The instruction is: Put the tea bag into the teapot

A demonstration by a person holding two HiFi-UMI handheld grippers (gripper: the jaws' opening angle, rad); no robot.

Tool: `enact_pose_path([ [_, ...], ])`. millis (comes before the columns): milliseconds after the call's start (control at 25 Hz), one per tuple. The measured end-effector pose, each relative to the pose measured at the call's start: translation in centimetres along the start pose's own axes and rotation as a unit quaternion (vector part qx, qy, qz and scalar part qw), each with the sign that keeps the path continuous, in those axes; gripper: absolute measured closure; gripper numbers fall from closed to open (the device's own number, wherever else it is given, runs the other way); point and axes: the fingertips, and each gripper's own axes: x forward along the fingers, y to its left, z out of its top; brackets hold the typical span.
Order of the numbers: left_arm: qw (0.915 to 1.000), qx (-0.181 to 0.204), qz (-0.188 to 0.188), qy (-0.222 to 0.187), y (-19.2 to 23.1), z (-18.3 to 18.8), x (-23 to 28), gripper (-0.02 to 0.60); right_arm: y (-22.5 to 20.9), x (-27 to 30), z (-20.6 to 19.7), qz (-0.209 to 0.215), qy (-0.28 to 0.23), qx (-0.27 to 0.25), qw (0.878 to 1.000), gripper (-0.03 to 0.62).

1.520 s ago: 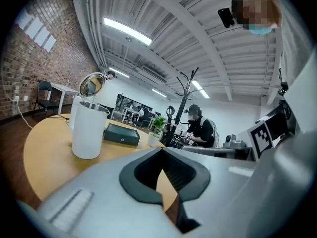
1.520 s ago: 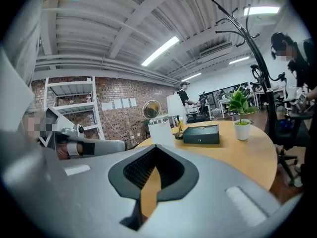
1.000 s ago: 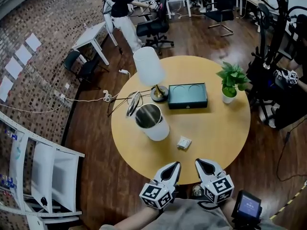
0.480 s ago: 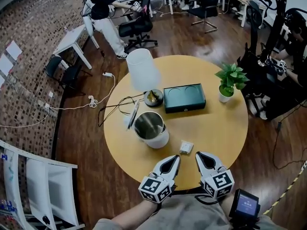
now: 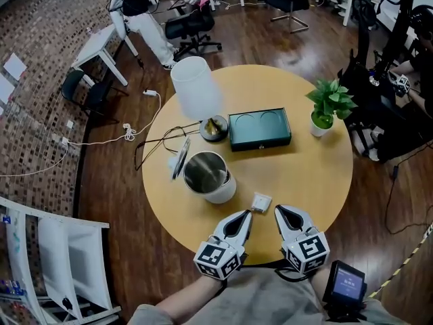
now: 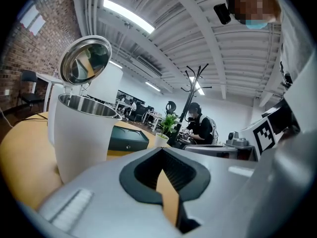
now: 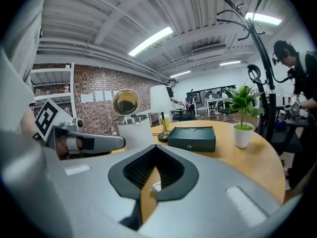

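Round desk (image 5: 308,175) from above: the white tea bag (image 5: 261,201) lies flat beside the open-lidded teapot (image 5: 210,178), just ahead of the left gripper (image 5: 246,214) and right gripper (image 5: 279,212). Both pairs of jaws are together, empty — the right should part before closing on the bag. Both grippers sit nearer it than a second ago.

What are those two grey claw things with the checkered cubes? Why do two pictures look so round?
They are grabbing tools; a person holds one in each hand. The head view is from a camera on the person's head, looking down at a round table. The round pictures come from small cameras riding on each gripper. The left gripper and right gripper are both shut and hold nothing. On the table stand an open white teapot, a lamp, a dark box and a potted plant. The small tea bag lies just ahead of the grippers.
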Motion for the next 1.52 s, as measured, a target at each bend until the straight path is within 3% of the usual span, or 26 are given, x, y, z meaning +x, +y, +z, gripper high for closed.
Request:
enact_pose_path([
  [200,0.9993,0.011,0.018,0.03,1.7,-3.0,1.3,0.58,-0.9,1.7,-2.7,0.011,0.028,-0.01,0.999,0.586],
  [840,0.9904,-0.019,0.054,0.126,7.2,-14.5,5.8,0.58,-3.0,7.5,-14.8,0.043,0.13,0.013,0.991,0.586],
  [1400,0.9878,-0.02,0.06,0.143,9.2,-16.2,6.6,0.58,-3.1,9.4,-16.7,0.044,0.145,-0.013,0.988,0.585],
  [1440,0.9876,-0.02,0.06,0.143,9.4,-16.3,6.6,0.58,-3.0,9.6,-16.9,0.047,0.149,-0.021,0.988,0.569],
  [1520,0.9874,-0.02,0.062,0.144,9.7,-16.4,6.6,0.58,-2.6,9.9,-17.3,0.056,0.159,-0.036,0.985,0.476],
])
